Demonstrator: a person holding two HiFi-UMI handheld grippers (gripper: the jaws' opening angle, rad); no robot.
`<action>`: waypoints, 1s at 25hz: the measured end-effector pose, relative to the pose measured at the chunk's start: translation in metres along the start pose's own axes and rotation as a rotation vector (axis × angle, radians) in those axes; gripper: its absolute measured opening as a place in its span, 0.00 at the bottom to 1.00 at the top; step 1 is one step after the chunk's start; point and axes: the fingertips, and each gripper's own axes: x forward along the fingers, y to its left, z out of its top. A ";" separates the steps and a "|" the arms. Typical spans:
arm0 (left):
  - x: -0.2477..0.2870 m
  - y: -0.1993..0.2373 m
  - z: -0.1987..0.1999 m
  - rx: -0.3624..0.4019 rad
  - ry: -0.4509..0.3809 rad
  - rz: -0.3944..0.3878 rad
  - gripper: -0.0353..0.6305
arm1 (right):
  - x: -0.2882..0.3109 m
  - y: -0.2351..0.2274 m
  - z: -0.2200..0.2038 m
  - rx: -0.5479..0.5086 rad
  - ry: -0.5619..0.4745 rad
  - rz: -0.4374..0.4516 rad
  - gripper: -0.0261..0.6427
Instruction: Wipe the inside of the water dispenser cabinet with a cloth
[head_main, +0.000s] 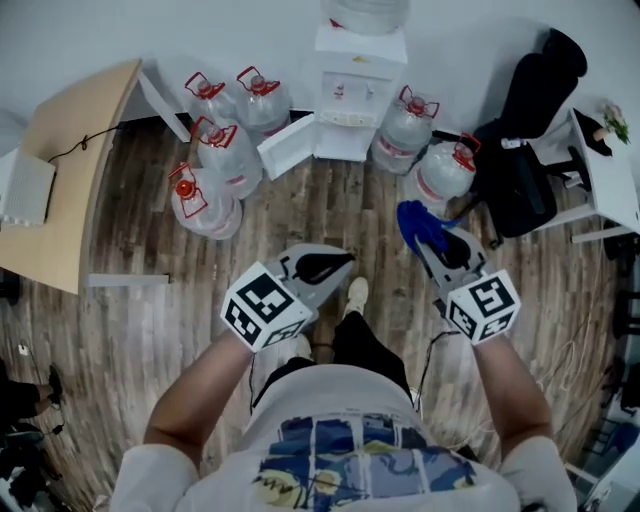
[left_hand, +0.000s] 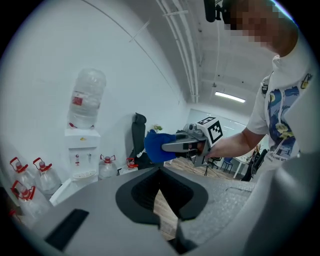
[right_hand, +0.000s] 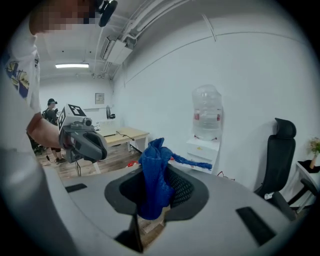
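Blue cloth (head_main: 418, 222) is pinched in the fingers of the right gripper (head_main: 428, 245). The right gripper view shows the fabric bunched up through the closed fingers with a tail trailing forward, so it is carried ready for wiping. The left gripper (head_main: 335, 265) has its fingers drawn together on nothing and appears to be kept free, probably to steady or move the door. Both tools are held at waist level over the wooden floor (head_main: 150, 320), well apart from the water dispenser (head_main: 358, 95), which stands against the far wall with an inverted bottle on top. Its cabinet door (head_main: 290, 148) is swung open to the left, so access is already prepared, though the interior cannot be made out from here. Full water bottles (head_main: 230, 150) crowd both sides of the unit and narrow the approach. Assessment: wiping has not begun, and the person must close in and crouch first.
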 end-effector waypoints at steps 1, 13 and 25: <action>0.011 0.009 0.004 -0.009 0.008 0.007 0.06 | 0.009 -0.014 0.000 0.003 0.003 0.013 0.17; 0.150 0.104 0.038 -0.053 0.051 0.059 0.06 | 0.134 -0.160 -0.025 -0.093 0.051 0.114 0.17; 0.163 0.213 -0.001 -0.128 0.031 -0.013 0.06 | 0.292 -0.184 -0.080 -0.133 0.233 0.056 0.17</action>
